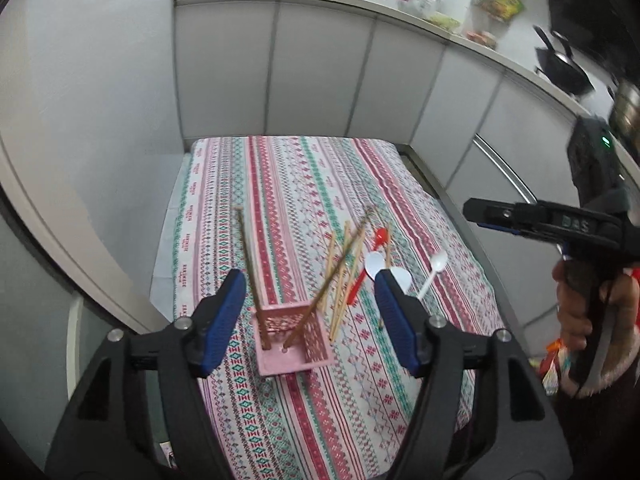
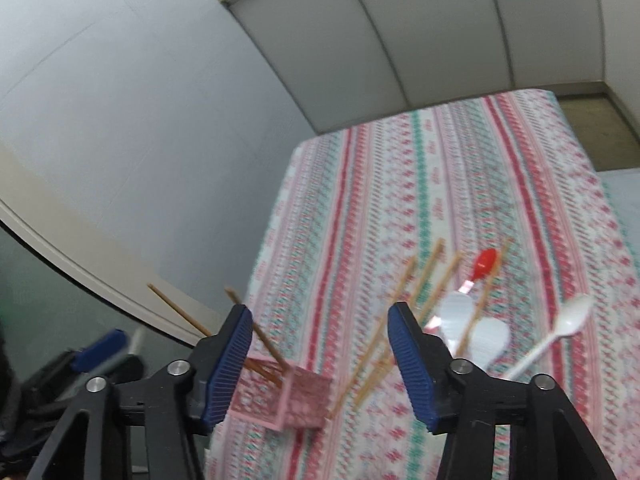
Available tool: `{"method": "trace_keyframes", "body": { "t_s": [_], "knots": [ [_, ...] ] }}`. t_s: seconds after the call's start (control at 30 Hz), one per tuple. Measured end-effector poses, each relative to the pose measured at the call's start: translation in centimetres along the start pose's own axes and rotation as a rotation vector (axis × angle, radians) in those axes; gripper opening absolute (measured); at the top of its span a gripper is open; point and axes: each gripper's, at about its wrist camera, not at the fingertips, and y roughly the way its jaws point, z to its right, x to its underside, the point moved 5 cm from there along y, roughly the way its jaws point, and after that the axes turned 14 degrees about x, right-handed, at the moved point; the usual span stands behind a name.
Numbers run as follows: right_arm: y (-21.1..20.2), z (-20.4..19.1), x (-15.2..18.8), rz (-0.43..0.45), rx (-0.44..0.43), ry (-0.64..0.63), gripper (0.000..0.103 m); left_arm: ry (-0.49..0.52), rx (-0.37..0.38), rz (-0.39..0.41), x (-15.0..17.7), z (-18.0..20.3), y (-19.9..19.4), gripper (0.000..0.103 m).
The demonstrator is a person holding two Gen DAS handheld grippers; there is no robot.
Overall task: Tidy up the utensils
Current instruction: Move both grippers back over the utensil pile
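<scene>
A pink lattice utensil holder [image 1: 294,340] stands on the patterned tablecloth [image 1: 304,184], with two wooden chopsticks [image 1: 250,256] leaning out of it. The holder shows in the right wrist view [image 2: 292,398] too. Several loose chopsticks [image 1: 344,268] lie right of it, beside a red spoon [image 1: 380,238], two white soup spoons [image 1: 374,264] and a thin white plastic spoon [image 1: 434,268]. My left gripper [image 1: 310,284] is open and empty above the holder. My right gripper [image 2: 320,320] is open and empty, held above the table; it appears at the right edge of the left wrist view [image 1: 520,216].
White cabinet panels [image 1: 320,68] rise behind the table, with a cluttered counter [image 1: 440,16] and dark pans [image 1: 564,68] above. A grey wall [image 1: 80,100] closes the left side. The tablecloth shows in the right wrist view [image 2: 460,184].
</scene>
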Motion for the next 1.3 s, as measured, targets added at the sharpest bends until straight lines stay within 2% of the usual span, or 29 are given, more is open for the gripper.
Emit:
{"method": "trace_keyframes", "body": {
  "t_s": [0.27,0.4,0.7,0.83,0.97,1.03,1.1,1.3],
  "knots": [
    [0.3,4.2,1.9,-0.038,0.069,0.017,0.078,0.069,0.07,-0.115,1.8,3.8,3.5,0.077],
    [0.7,6.4,2.5,-0.059,0.113,0.036,0.079,0.105,0.065,-0.164,2.5,5.3,5.4,0.082],
    [2.6,10.7,2.6,-0.078,0.192,0.073,0.082,0.126,0.038,-0.254,3.4,7.8,10.2,0.082],
    [2.8,12.3,2.3,-0.079,0.171,0.112,0.083,0.157,0.015,-0.295,3.5,8.7,13.0,0.082],
    [3.4,14.2,2.1,-0.079,0.186,0.146,0.084,0.139,0.001,-0.296,2.6,8.4,15.4,0.082],
    [3.8,15.0,2.0,-0.081,0.189,0.165,0.084,0.124,-0.008,-0.297,1.9,8.0,16.6,0.079],
    [4.4,15.8,2.0,-0.088,0.184,0.182,0.084,0.113,-0.02,-0.298,1.4,7.8,17.7,0.066],
    [6.1,17.9,1.6,-0.112,0.191,0.229,0.084,0.056,-0.033,-0.293,-0.7,6.7,21.6,0.041]
  ]
}}
